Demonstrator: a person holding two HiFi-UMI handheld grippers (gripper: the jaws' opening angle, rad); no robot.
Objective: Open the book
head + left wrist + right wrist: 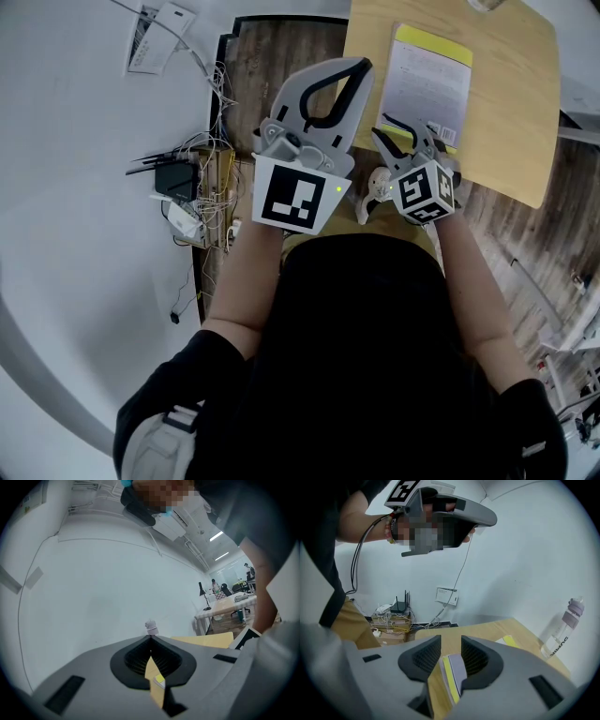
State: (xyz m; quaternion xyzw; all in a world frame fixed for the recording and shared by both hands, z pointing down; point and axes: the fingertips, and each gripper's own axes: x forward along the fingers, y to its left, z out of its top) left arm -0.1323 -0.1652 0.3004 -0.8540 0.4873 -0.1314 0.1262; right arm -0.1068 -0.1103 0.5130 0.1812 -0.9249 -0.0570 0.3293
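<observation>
The book [427, 84] lies closed on the wooden table [506, 112], white cover up with a yellow band along its far edge. My right gripper [406, 133] hovers over the book's near end, tilted downward, its jaws apart and nothing pressed between them. In the right gripper view the book [452, 670] shows through the gap of that gripper [451, 651], lower down and apart from the pads. My left gripper [359, 67] is held higher, left of the book, jaws meeting at the tips. In the left gripper view its pads [150, 638] touch and hold nothing.
A clear water bottle [562, 627] stands at the table's far right. On the floor by the white wall sit a router and tangled cables [178, 187]. The table's left edge [349, 56] borders dark wood flooring.
</observation>
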